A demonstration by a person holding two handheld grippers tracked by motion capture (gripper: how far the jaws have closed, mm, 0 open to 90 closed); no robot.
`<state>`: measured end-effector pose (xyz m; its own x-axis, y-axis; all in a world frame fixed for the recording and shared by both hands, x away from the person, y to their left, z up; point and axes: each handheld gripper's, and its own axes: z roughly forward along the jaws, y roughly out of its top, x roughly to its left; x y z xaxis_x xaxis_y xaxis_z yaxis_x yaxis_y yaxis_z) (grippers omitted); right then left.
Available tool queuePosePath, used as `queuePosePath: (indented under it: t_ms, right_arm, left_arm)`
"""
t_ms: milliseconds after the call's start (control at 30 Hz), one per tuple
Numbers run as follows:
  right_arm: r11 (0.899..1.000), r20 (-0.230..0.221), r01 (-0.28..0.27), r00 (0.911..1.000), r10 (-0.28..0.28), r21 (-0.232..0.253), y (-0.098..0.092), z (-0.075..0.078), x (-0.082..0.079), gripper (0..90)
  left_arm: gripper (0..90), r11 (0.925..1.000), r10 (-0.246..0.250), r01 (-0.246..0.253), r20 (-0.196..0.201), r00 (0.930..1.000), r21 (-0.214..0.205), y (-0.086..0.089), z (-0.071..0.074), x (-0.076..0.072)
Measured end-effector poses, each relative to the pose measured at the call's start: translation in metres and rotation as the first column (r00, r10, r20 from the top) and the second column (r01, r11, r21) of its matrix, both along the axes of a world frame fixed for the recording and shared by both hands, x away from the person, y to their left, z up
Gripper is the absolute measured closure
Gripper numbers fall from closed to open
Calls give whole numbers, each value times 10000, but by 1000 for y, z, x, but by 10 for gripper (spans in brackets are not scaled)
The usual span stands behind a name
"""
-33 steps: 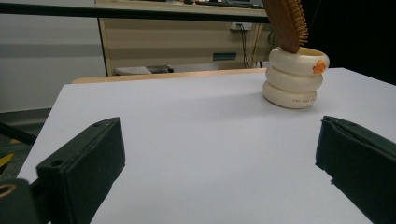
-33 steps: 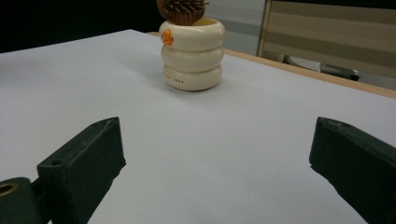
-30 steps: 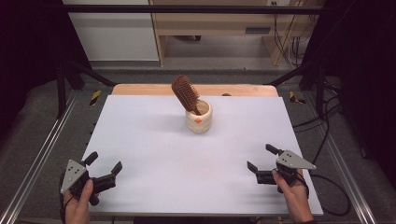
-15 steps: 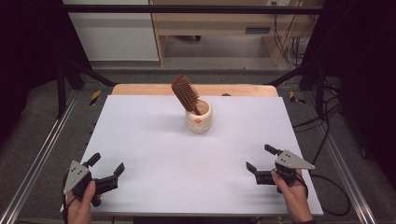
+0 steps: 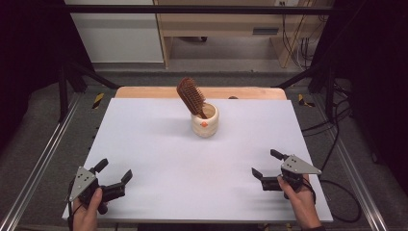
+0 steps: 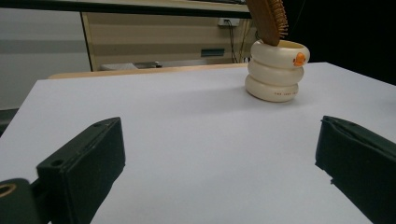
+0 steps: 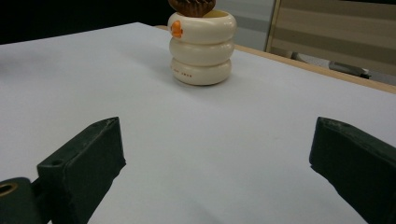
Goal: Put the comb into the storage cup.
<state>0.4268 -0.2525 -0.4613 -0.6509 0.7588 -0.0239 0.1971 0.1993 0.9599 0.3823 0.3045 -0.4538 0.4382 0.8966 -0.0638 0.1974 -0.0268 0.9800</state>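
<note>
Tools (image 5: 115, 174) (image 5: 266, 163) wide, cup (image 5: 204, 121) unobstructed ahead

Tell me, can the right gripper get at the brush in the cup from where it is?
Probably yes: the right gripper is open, with bare table between it and the brush leaning out of the cup.

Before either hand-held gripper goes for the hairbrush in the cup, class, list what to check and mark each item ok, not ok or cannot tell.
1. Left hand-held gripper open and holding nothing: ok.
2. Right hand-held gripper open and holding nothing: ok.
3. Hairbrush sits in the cream cup, head up and leaning left in the high view: ok.
4. Cup upright on the white table top: ok.
5. Path from each gripper to the cup free of other things: ok.
6. Hairbrush handle loose inside the cup: cannot tell, it is hidden by the cup wall.
</note>
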Motion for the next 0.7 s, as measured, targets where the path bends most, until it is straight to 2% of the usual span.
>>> queuePosePath:
  t_ms: [300,500,633,700]
  right_arm:
    - [10000,92,-93,9999,93,2,4,-1,1,34]
    - [9999,104,-149,9998,148,65,7,-3,2,33]
    - [9997,105,-149,9998,147,186,9,-3,2,32]
    - [9997,132,-158,9998,155,209,10,-2,2,30]
  left_arm:
    - [18,9998,-83,83,-1,10000,-160,-8,1,-1]
    - [18,9990,-17,20,73,10000,-447,-12,4,2]
    - [18,9999,25,-24,84,10000,-121,-15,3,3]
    - [18,9999,47,-45,114,9999,-124,-15,2,3]
